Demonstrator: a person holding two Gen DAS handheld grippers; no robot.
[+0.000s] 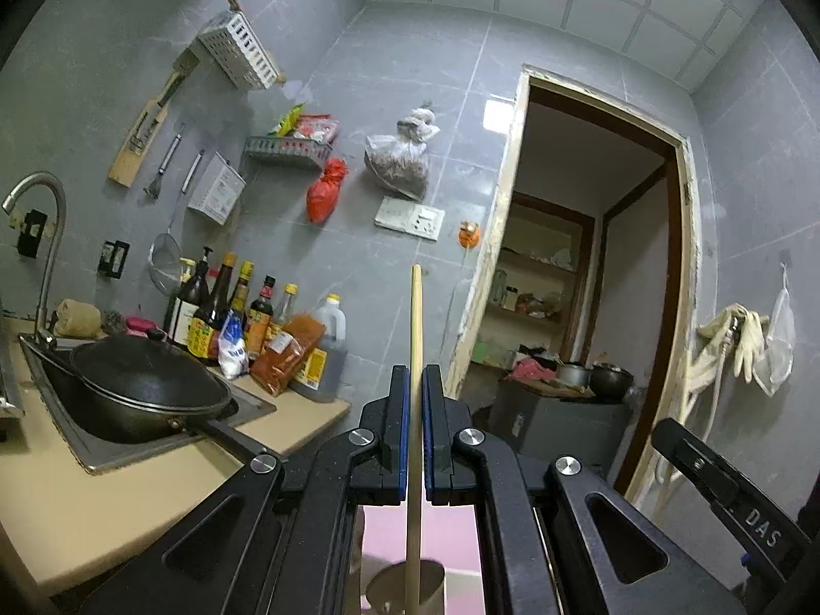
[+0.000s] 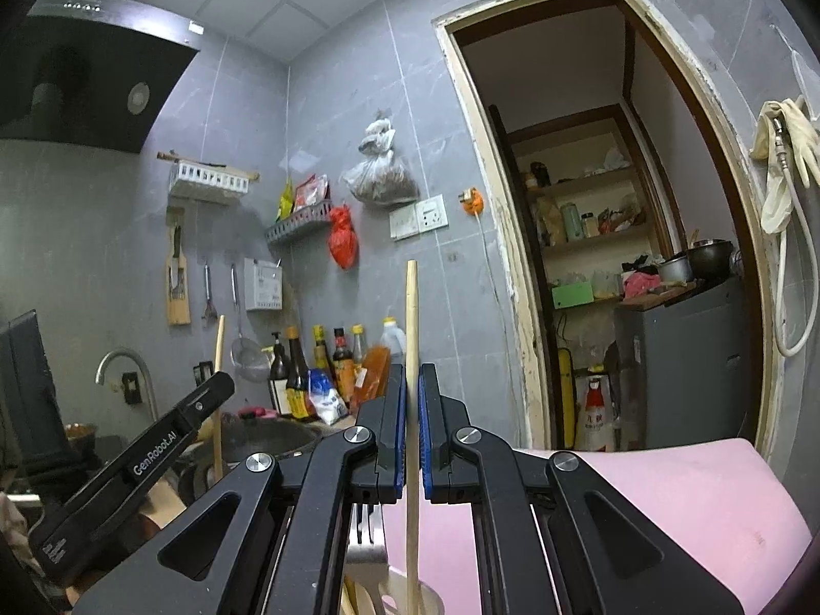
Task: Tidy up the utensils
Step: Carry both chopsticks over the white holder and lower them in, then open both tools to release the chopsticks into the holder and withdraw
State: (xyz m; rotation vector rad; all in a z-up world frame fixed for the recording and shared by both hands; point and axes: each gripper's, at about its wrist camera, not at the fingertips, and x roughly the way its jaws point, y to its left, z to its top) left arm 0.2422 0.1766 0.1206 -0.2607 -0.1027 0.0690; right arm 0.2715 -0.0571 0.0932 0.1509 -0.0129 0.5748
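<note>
In the left wrist view, the left gripper (image 1: 415, 384) sits at the bottom centre of the frame, its blue-lined jaws pinching a pale wooden chopstick (image 1: 415, 359). The stick stands nearly upright: its top end rises well above the fingertips toward the middle of the frame, and its lower end runs down behind the linkage into a round metal cup (image 1: 435, 587) at the bottom edge, over a pink surface (image 1: 451, 533). To the left lie a dark wok (image 1: 148, 384) in a steel sink (image 1: 77, 441), a curved tap (image 1: 46, 236) and a cluster of sauce bottles (image 1: 246, 318). At the lower right edge a black part of the other gripper shows. In the right wrist view, the right gripper (image 2: 412, 384) is also pressed together on a second wooden chopstick (image 2: 411, 338), held upright between the blue pads at the bottom centre; its top end pokes up above the fingertips, and its lower end drops toward a holder (image 2: 405, 599) at the bottom edge, where other utensils, among them what looks like a metal fork (image 2: 366, 538), crowd in. The pink board (image 2: 666, 502) fills the lower right. At the lower left the left gripper's black body (image 2: 154, 456) slants in, with its own chopstick (image 2: 219, 394) standing beside it.
</note>
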